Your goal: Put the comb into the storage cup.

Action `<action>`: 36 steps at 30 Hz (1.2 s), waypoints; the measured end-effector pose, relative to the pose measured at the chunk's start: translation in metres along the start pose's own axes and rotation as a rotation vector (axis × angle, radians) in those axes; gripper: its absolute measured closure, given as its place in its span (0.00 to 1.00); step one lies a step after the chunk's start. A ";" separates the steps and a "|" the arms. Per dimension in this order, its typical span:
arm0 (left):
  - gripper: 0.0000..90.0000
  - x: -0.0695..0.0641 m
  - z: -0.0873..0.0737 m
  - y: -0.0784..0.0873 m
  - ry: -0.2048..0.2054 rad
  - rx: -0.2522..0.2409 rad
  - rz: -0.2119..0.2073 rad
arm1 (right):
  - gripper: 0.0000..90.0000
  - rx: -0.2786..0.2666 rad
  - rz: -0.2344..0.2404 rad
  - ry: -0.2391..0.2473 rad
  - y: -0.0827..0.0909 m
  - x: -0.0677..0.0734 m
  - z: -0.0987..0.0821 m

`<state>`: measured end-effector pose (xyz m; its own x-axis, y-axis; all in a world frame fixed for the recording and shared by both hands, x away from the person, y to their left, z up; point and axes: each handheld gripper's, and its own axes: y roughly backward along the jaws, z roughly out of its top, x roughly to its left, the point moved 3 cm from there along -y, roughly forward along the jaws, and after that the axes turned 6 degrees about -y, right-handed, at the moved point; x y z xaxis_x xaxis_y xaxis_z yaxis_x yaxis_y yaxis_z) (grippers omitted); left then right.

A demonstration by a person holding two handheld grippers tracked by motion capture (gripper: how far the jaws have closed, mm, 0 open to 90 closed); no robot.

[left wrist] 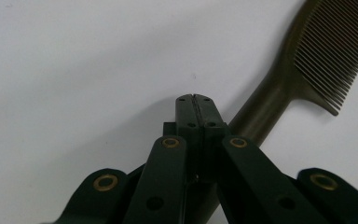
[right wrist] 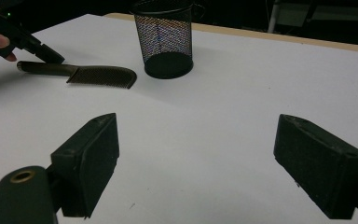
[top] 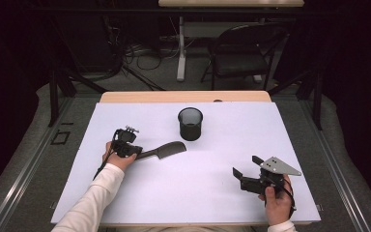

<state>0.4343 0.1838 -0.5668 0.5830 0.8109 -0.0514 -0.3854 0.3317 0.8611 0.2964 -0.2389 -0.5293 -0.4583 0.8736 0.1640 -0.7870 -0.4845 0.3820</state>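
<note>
comb [left wrist: 284, 88] teeth fine, jaws together above handle

A lab-like recording room: dark curtains, tangled floor cables [top: 140, 55], a folding chair [top: 239, 53], a white-topped table [top: 198, 179].

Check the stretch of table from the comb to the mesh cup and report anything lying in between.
Nothing visible blocks it. The comb lies on the white table just in front-left of the mesh cup, with bare surface between. The shut left gripper sits by the comb's handle; the right gripper is off to the side.
</note>
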 end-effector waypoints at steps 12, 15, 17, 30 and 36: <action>1.00 -0.005 -0.011 0.006 -0.007 -0.015 -0.022 | 0.16 0.000 0.000 0.001 0.000 0.000 0.000; 1.00 -0.006 -0.013 0.007 -0.016 -0.015 -0.015 | 0.16 0.000 0.001 0.001 0.000 0.000 0.000; 1.00 -0.006 -0.015 0.007 -0.009 -0.021 -0.018 | 0.16 0.000 0.000 0.001 0.000 0.000 0.000; 1.00 -0.008 -0.017 0.010 -0.022 -0.017 -0.026 | 0.16 0.001 -0.001 0.001 -0.001 0.001 0.000; 1.00 -0.009 -0.018 0.010 -0.025 -0.017 -0.027 | 0.16 0.001 -0.001 0.001 -0.001 0.001 0.000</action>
<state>0.4125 0.1885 -0.5662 0.6111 0.7891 -0.0612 -0.3814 0.3614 0.8508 0.2965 -0.2381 -0.5296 -0.4576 0.8741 0.1630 -0.7870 -0.4835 0.3832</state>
